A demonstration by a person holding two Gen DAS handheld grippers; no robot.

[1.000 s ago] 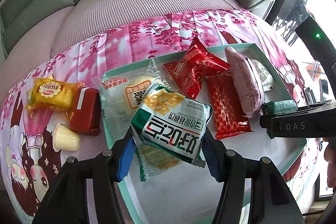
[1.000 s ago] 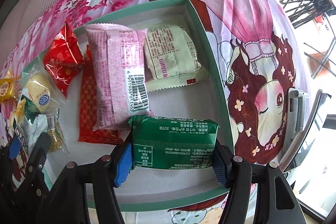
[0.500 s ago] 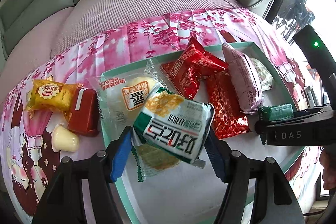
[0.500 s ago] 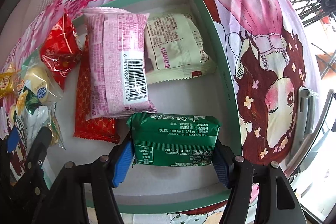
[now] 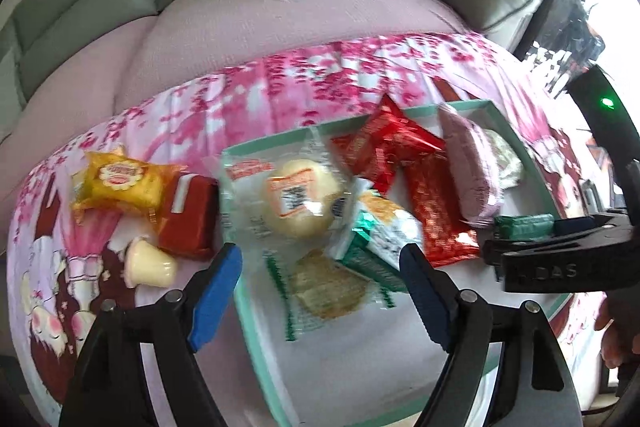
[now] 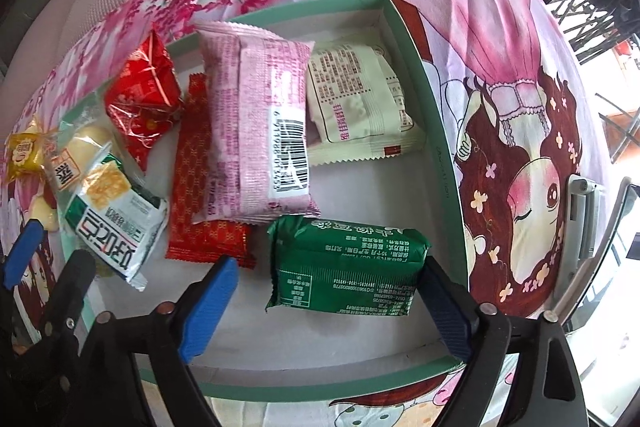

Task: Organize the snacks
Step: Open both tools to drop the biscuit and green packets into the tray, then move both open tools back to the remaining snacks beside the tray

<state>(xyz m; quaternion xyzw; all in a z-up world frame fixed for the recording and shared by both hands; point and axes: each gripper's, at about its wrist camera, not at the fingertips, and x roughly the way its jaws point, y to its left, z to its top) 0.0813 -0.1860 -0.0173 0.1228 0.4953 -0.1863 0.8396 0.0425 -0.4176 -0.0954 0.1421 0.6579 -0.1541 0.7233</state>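
My left gripper (image 5: pixel 320 287) hangs over the near left part of the teal tray (image 5: pixel 256 347), and its jaws are opening. The green-and-white snack pack (image 5: pixel 384 239) lies tilted in the tray just beyond the right fingertip, free of both pads. My right gripper (image 6: pixel 326 307) points straight down into the tray's (image 6: pixel 436 131) near right corner, jaws also opening. The dark green pack (image 6: pixel 344 263) lies flat between its fingers. The left pad stands clear of it and the right one is close to its end.
In the tray lie a pink pack (image 6: pixel 256 131), a cream pack (image 6: pixel 360 99), two red packs (image 6: pixel 144 99) (image 6: pixel 196 187) and a wrapped bun (image 5: pixel 296 199). On the pink cloth to the left are a yellow pack (image 5: pixel 120 183), a red-brown pack (image 5: pixel 188 215) and a jelly cup (image 5: pixel 148 263). A sofa with cushions is behind.
Both grippers have spread their jaws. The green-and-white pack dropped out of the left jaws into the tray. The right pads have come off the dark green pack, which stays where it lay.
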